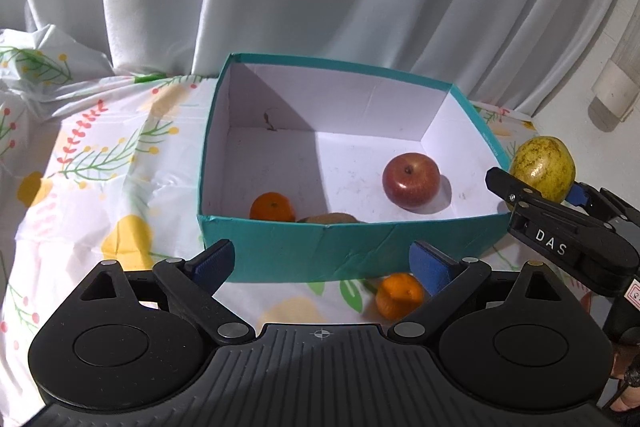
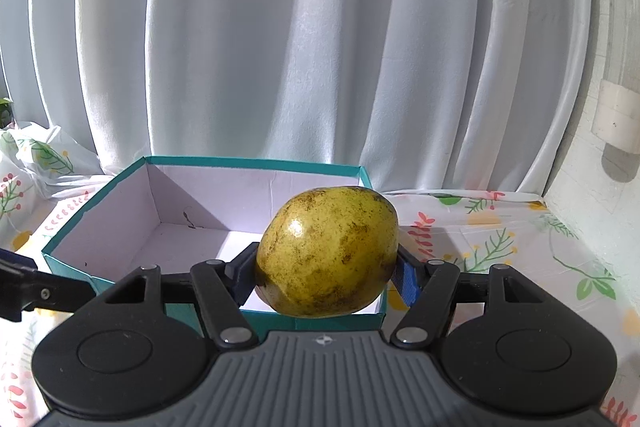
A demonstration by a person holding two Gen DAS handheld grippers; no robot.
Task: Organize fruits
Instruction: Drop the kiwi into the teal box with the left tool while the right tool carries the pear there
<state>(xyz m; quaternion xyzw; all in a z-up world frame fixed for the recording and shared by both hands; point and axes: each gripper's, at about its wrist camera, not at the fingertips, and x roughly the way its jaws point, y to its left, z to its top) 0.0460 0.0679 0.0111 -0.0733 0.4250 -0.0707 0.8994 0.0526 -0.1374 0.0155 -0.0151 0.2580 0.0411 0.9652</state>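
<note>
Mango [image 2: 327,251] pinched in right hand-held gripper [image 2: 326,269] above box [image 2: 256,163]; left hand-held gripper [image 1: 322,267] spread.

L gripper [image 1: 322,265] low, jaws spread wide, nothing between. R gripper [image 2: 326,273] raised, blue pads [image 2: 407,277] clamped on the yellow-green fruit [image 2: 326,251].

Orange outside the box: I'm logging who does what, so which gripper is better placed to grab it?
Left. The left gripper is open, with the orange just before its fingers; the right gripper already clamps the yellow-green fruit.
</note>
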